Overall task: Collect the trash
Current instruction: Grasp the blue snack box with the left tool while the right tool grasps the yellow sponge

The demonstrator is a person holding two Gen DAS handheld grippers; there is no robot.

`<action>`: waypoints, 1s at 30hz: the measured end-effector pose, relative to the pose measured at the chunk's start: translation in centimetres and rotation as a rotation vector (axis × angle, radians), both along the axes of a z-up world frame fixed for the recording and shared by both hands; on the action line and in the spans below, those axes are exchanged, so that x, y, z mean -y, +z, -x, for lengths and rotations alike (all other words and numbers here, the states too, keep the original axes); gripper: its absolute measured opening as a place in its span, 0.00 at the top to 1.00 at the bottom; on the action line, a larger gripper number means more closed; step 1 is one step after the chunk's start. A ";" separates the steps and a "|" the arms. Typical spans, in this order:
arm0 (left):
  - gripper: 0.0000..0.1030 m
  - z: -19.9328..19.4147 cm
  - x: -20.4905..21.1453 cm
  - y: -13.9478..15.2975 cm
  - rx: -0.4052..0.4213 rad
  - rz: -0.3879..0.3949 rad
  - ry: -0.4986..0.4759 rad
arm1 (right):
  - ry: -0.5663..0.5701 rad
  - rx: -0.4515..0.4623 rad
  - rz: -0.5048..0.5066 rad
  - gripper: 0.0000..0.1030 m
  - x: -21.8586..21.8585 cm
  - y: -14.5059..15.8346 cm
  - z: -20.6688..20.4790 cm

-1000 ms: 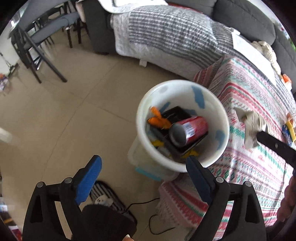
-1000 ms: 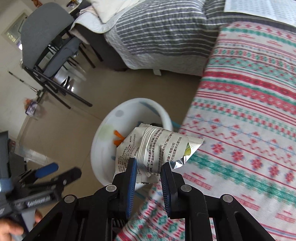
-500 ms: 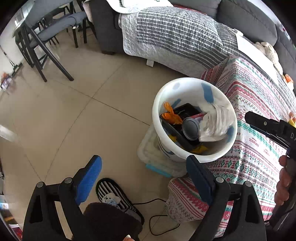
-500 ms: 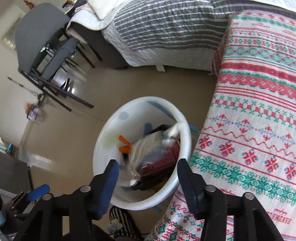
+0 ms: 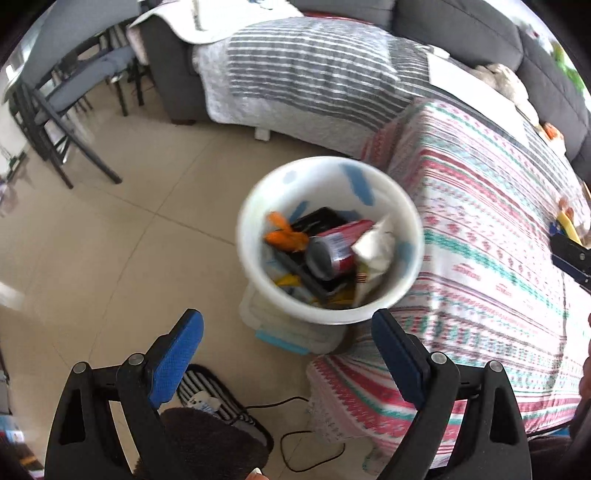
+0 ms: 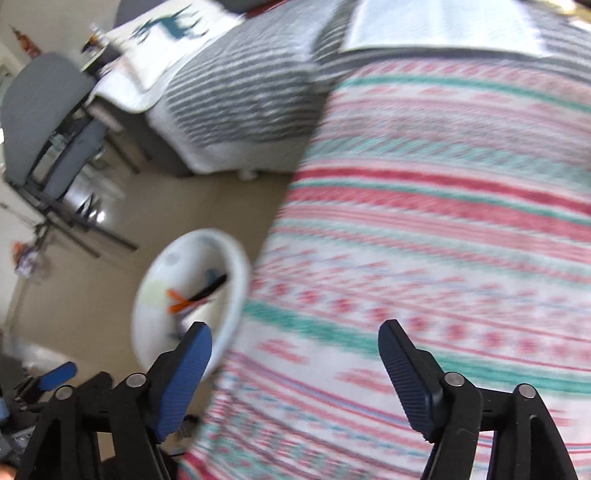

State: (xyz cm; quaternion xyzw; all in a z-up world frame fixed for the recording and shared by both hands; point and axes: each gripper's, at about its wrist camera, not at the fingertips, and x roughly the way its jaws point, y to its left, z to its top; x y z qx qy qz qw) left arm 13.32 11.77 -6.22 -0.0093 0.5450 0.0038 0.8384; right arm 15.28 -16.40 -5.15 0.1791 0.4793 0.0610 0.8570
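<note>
The round white plastic bin (image 5: 330, 240) stood on the tiled floor against the edge of the worktop draped in a red, green and white patterned cloth (image 5: 480, 236). Inside it lay a red drink can (image 5: 338, 251), a crumpled white wrapper (image 5: 375, 247) and orange scraps (image 5: 286, 232). The left gripper (image 5: 286, 339) hung above the bin with fingers spread and bare. The right gripper (image 6: 295, 354), fingers likewise spread and bare, hung over the blurred cloth just beside the bin.

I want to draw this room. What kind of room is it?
Most likely a living room in a home. There is a grey sofa with a striped blanket over it, a table under a patterned cloth, folding chairs on a tiled floor, and a white bin holding trash.
</note>
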 end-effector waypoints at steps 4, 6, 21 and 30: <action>0.09 -0.1 4.1 0.5 0.008 -0.005 -0.069 | -0.085 -0.001 0.060 0.21 5.2 1.0 2.3; 0.09 -0.2 6.6 0.8 0.013 -0.004 -0.109 | -0.131 -0.003 0.081 0.21 8.0 1.5 3.9; 0.09 -0.9 29.9 1.4 -0.013 0.001 -0.394 | -0.571 -0.098 0.091 0.18 27.5 2.8 14.2; 0.09 -3.4 39.2 1.4 -0.041 0.055 -0.391 | -0.714 -0.093 0.098 0.16 33.8 2.6 17.5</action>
